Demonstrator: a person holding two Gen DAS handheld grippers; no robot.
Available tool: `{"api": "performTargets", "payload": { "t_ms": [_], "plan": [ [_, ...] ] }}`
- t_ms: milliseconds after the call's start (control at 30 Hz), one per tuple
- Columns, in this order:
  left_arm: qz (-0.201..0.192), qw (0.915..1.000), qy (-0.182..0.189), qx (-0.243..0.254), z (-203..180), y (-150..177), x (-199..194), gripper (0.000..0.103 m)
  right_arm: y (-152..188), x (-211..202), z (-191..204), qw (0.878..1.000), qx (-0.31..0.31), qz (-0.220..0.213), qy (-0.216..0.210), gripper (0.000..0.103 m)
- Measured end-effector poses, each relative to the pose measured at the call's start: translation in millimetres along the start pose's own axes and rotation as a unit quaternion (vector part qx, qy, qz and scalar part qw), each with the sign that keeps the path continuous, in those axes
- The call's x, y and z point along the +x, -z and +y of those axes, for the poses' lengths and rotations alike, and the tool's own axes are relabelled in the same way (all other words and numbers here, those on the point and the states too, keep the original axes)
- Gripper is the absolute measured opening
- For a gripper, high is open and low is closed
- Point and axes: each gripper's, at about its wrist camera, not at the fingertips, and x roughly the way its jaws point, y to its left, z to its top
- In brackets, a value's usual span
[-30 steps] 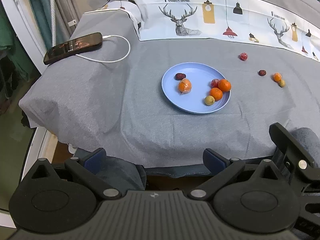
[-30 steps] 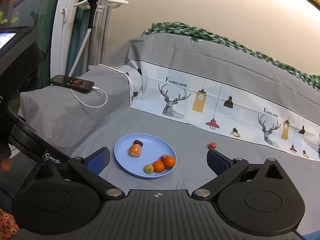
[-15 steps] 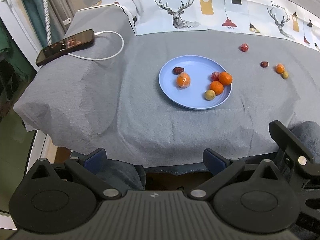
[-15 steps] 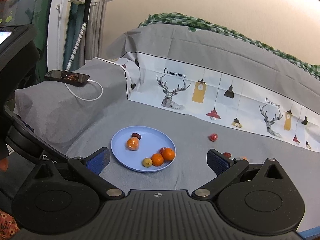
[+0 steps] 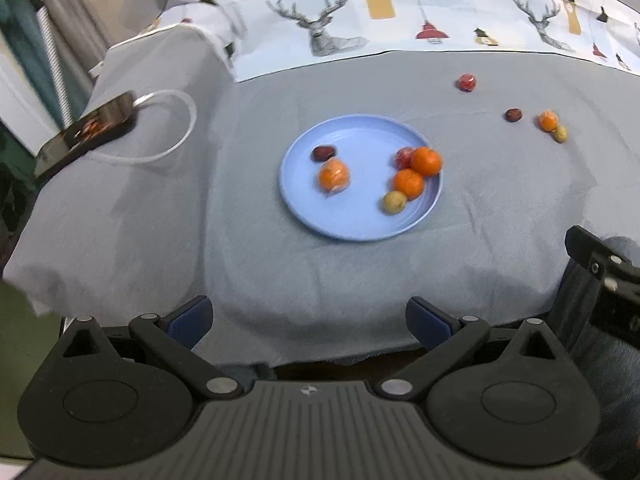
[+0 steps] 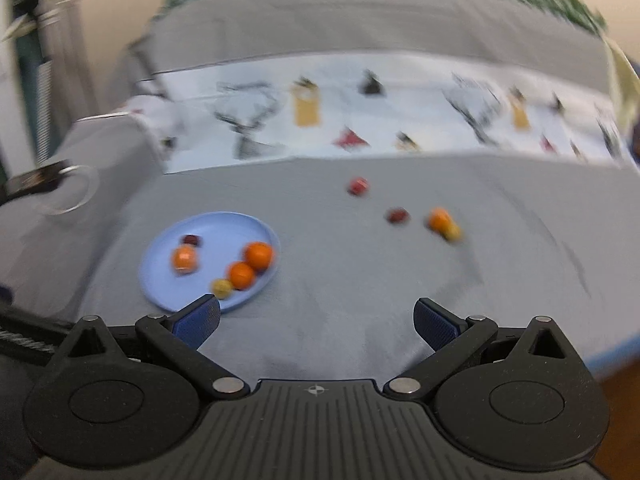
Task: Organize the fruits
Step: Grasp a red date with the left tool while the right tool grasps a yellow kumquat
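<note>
A blue plate (image 5: 348,220) lies on the grey cloth and holds several small fruits: oranges (image 5: 426,161), a wrapped orange (image 5: 334,176), a yellow-green fruit (image 5: 394,202), a dark date (image 5: 323,153). It also shows in the right wrist view (image 6: 224,228). Loose on the cloth to its right lie a red fruit (image 5: 467,82), a dark fruit (image 5: 513,115), a small orange (image 5: 548,121) and a yellowish fruit (image 5: 560,134). My left gripper (image 5: 308,318) is open and empty at the near cloth edge. My right gripper (image 6: 316,320) is open and empty, right of the plate.
A phone (image 5: 86,134) with a white cable (image 5: 176,128) lies at the far left of the cloth. A white printed deer cloth (image 5: 400,12) runs along the back. The right gripper's body (image 5: 600,280) shows at the left view's right edge.
Both grippers have moved forward toward the cloth. The right wrist view has swung right and down and is blurred. Both stay open.
</note>
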Motion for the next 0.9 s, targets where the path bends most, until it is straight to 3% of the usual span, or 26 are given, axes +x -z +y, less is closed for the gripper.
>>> {"api": "performTargets", "payload": {
  "t_ms": [233, 367, 433, 567, 733, 800, 900],
  "plan": [
    [-0.03, 0.9977, 0.053, 0.028, -44.9, -55.2, 21.5, 0.103, -21.7, 46.7, -49.7, 0.997, 0.032, -0.019, 0.063, 0.102],
    [-0.05, 0.9927, 0.086, 0.068, -90.6, -91.5, 52.1, 0.103, -43.2, 98.6, -91.3, 0.991, 0.01, -0.027, 0.131, 0.102],
    [-0.06, 0.9899, 0.094, 0.087, -117.2, -110.6, 72.7, 0.103, -51.0, 135.9, -115.9, 0.988, -0.005, -0.008, 0.153, 0.102],
    [-0.079, 0.9841, 0.096, 0.127, -173.7, -149.2, 119.8, 0.103, -61.1, 199.4, -162.0, 0.992, 0.012, 0.034, 0.122, 0.1],
    [-0.097, 0.9746, 0.074, 0.188, -235.5, -177.9, 173.2, 0.103, -62.9, 254.1, -183.1, 0.991, 0.003, 0.085, 0.106, 0.1],
    [-0.104, 0.9696, 0.087, 0.203, -248.5, -186.7, 187.3, 0.103, -62.6, 262.5, -189.5, 0.993, -0.007, 0.083, 0.088, 0.1],
    [-0.101, 0.9625, 0.123, 0.22, -267.4, -206.1, 208.1, 0.103, -60.9, 271.5, -201.7, 0.992, -0.015, 0.08, 0.094, 0.099]
  ]
}}
